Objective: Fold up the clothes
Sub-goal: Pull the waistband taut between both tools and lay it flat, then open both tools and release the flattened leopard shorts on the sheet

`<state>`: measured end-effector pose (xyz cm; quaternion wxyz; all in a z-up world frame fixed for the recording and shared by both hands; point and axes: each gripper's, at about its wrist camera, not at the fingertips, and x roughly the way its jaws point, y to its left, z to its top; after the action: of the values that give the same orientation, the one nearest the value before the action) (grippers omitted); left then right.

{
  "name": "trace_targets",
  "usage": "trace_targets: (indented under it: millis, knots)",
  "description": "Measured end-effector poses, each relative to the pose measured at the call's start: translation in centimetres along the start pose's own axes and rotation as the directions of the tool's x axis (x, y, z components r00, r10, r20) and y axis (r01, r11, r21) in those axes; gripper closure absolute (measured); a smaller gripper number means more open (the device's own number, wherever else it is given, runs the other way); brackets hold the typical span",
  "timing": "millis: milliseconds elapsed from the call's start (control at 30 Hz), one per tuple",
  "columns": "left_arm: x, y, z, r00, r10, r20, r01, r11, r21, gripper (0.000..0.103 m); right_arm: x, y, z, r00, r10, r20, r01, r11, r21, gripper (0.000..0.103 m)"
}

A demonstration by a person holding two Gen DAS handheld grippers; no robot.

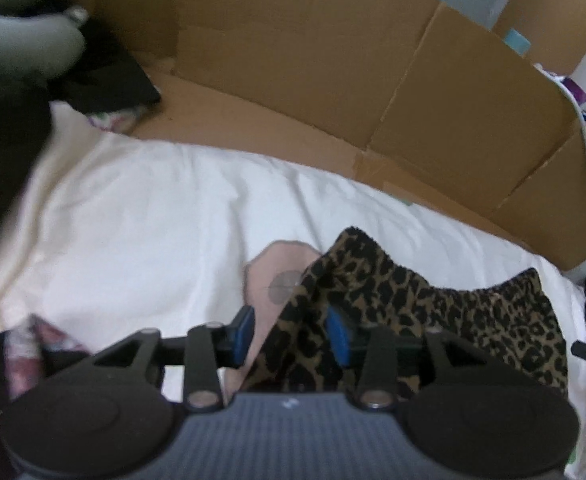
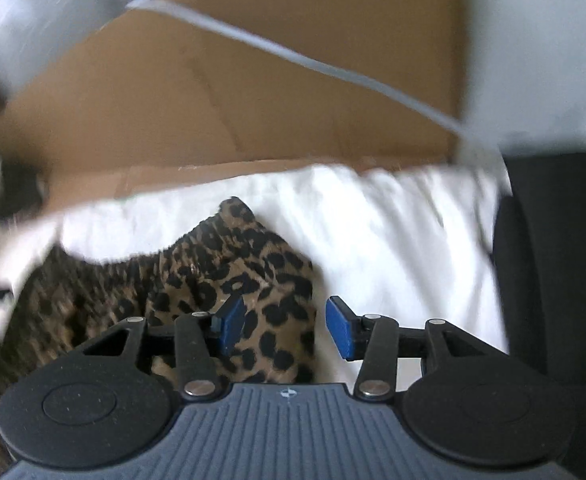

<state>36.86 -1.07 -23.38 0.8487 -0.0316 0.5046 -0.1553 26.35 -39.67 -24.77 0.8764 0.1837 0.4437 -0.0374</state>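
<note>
On the white bed sheet (image 1: 153,208), your leopard-print garment (image 1: 413,304) lies bunched, its long run going sideways between your two hands. Your left gripper (image 1: 293,330) sits over its left end, jaws partly apart with a loose fold rising between the pads, not pinched as far as I can tell. Your right gripper (image 2: 285,328) hangs over the right end, jaws parted, nothing held, cloth under its left pad. Neither looks nearer; I'd say both ends need regrabbing.
</note>
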Motion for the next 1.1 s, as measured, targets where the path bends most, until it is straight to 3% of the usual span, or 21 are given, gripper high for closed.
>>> trace_targets:
  millis: [133, 333, 367, 600, 867, 1100]
  knots:
    - [-3.0, -1.1, -0.2, 0.999, -0.054, 0.001, 0.054, 0.999, -0.002, 0.062, -1.0, 0.2, -1.3, 0.999, 0.046, -0.006, -0.046, 0.998, 0.031, 0.050]
    - [-7.1, -3.7, -1.7, 0.998, -0.052, -0.035, 0.054, 0.997, 0.058, 0.062, -4.2, 1.3, -3.8, 0.997, 0.079, -0.002, -0.079, 0.996, -0.042, 0.050]
    - [-7.7, -4.0, -2.1, 0.994, -0.076, -0.073, 0.085, 0.989, 0.122, 0.062, -4.6, 1.3, -3.9, 0.997, 0.082, -0.004, -0.082, 0.995, -0.050, 0.050]
    - [-10.7, -6.9, -3.3, 0.992, 0.003, -0.127, 0.015, 0.989, 0.146, 0.062, -7.2, 1.3, -5.2, 0.994, 0.109, 0.013, -0.108, 0.993, -0.050, 0.050]
    - [-14.9, -8.7, -3.4, 0.991, 0.024, -0.135, -0.006, 0.991, 0.131, 0.062, -10.1, 2.5, -6.0, 0.985, 0.175, 0.006, -0.173, 0.977, -0.122, 0.045]
    - [-18.2, -10.4, -4.6, 0.991, 0.013, -0.135, 0.001, 0.995, 0.102, 0.061, -13.2, 2.5, -7.5, 0.979, 0.203, 0.021, -0.201, 0.977, -0.072, 0.036]
